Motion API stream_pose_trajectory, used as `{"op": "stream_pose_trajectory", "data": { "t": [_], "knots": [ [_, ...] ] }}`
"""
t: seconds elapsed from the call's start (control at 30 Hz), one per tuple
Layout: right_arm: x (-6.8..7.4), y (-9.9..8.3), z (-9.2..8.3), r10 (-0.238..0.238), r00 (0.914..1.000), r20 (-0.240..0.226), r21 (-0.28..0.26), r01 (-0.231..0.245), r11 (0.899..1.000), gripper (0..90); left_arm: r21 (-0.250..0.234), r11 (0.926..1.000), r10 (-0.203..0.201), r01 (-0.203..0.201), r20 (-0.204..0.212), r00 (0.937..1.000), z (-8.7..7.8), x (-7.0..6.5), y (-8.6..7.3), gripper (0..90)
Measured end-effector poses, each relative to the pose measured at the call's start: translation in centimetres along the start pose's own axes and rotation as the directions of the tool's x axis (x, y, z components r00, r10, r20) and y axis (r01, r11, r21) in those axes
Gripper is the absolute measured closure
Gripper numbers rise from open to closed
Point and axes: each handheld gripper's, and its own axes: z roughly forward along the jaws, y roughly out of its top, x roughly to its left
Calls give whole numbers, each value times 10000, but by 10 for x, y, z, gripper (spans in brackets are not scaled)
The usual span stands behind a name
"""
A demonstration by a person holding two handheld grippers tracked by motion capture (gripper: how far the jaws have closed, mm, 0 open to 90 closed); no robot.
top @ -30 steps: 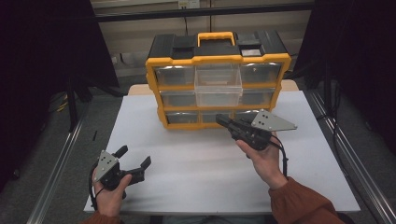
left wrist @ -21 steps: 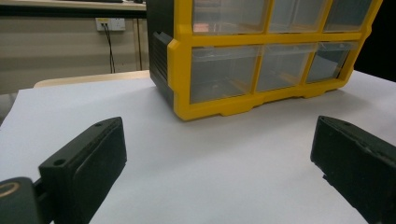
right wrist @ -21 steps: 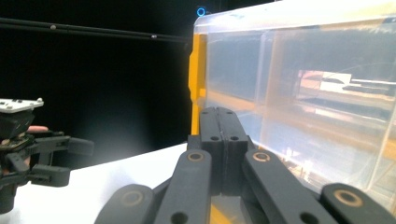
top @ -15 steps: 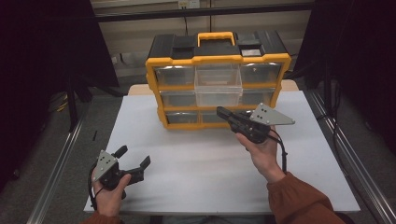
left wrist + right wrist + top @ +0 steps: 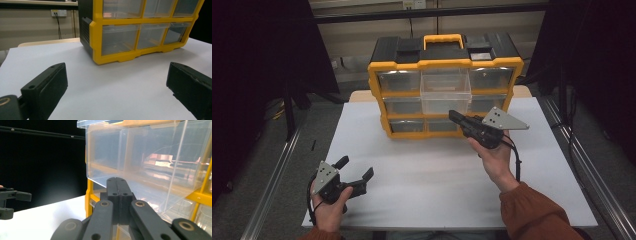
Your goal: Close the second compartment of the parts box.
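The yellow and black drawer cabinet (image 5: 444,80) stands at the far middle of the white desk (image 5: 422,180), its clear drawers facing the person. The top middle drawer (image 5: 445,92) is pulled out toward the near side, sticking out past its neighbours. The right gripper (image 5: 455,117), held in the right hand (image 5: 493,159), is raised in front of the cabinet's lower rows, just below the pulled-out drawer; in the right gripper view its jaws are pressed together with nothing between them, their tips close under the drawer's clear front. The left gripper (image 5: 354,169) sits low at the near left of the desk in the left hand (image 5: 329,207), well apart from the cabinet, its jaws spread wide and empty
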Motion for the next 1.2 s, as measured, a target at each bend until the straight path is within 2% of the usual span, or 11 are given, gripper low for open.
{"op": "stream_pose_trajectory", "data": {
  "t": [0.23, 0.47, 0.5, 0.57, 0.83, 0.93, 1.13, 1.17, 1.2],
  "knots": [
    [1, 0, 1, 7, 10000, 93, -13, -7, 10000, 900, -4, 10000, 13, -13, 1, 10000, 0, 0, 0, 35],
    [2, -1, 3, -70, 10000, 32, 0, 70, 10000, 900, -41, 9998, -172, 172, -30, 9998, 0, 0, 0, 36],
    [2, -1, 3, -77, 10000, 56, 34, 77, 10000, 900, 16, 10000, -66, 66, -30, 10000, 0, 1, 0, 36],
    [2, -2, 4, -25, 10000, 24, -8, 25, 10000, 900, -74, 9998, -189, 189, -39, 9998, 0, 0, 0, 36],
    [0, -2, 6, 78, 9999, 113, -66, -77, 9999, 900, -36, 9999, -126, 126, 2, 9999, 0, 1, 0, 36],
    [0, -3, 7, 89, 9999, 115, -93, -87, 9999, 900, -117, 9996, -238, 237, -41, 9997, 1, 0, 0, 36],
    [0, -2, 8, 89, 9999, 111, -95, -87, 9999, 900, -48, 9999, -111, 110, -38, 9999, 0, 0, 0, 36],
    [0, -2, 9, 52, 10000, 72, -51, -52, 10000, 900, -58, 9999, -131, 131, -91, 9999, 0, 0, 0, 36],
    [-1, -1, 9, 47, 9999, 128, -80, -46, 10000, 900, -206, 9991, -379, 378, -80, 9992, 2, -1, -1, 36]
  ]
}}
